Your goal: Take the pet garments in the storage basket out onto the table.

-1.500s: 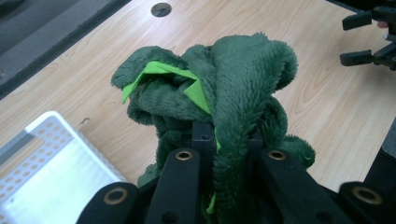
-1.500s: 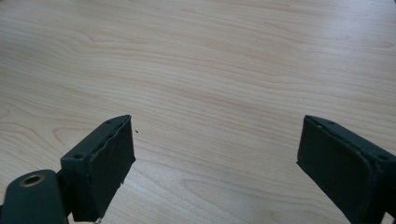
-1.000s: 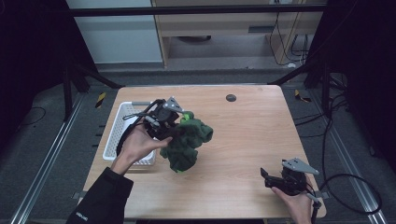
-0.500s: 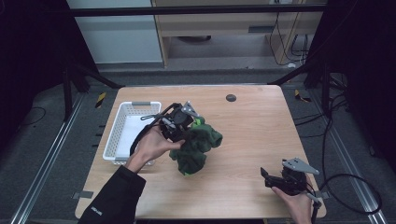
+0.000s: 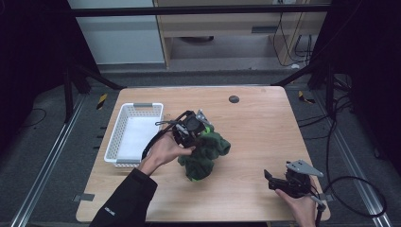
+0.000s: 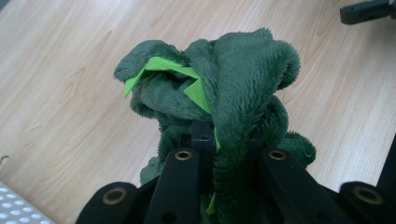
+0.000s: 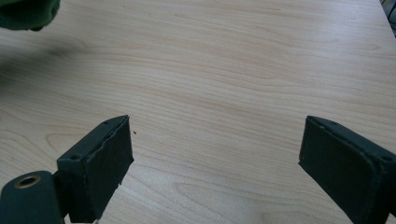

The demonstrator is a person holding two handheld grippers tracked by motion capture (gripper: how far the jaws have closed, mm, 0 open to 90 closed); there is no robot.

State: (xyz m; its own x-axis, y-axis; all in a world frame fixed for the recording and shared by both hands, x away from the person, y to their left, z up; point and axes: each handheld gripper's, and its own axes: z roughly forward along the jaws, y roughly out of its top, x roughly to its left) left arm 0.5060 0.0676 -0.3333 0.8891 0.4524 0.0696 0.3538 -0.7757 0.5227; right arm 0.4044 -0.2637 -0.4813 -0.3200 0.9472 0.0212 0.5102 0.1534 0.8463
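At the far left of the worktop (image 5: 255, 123) sits a white basket (image 5: 124, 142), its long side running toward the person, with nothing dark showing in it from the high view. Just right of it, the left tongs (image 5: 191, 130) are clamped on a green plush toy (image 5: 205, 153); in the left gripper view a fold of the dark pile is pinched between the jaws, with the bulk of the toy bunched above and a bright green felt piece (image 6: 161, 65) showing among the folds. From above, the toy appears to hang from the grip with its lower end touching or just above the wood, though the angle leaves that unclear.

The toy looks soft, light and floppy. It should not slip from a pinch on a thick fold, but it will sag and swing, so a hold near its middle would likely carry better than one on a limb.

Farther right the wood is bare, apart from a small dark disc (image 5: 233, 99) near the far edge. The right tongs (image 5: 276, 182) rest by the near right corner, spread wide over bare wood. There is broad open room between the two hands; the near edge and right edge lie close to the right hand.
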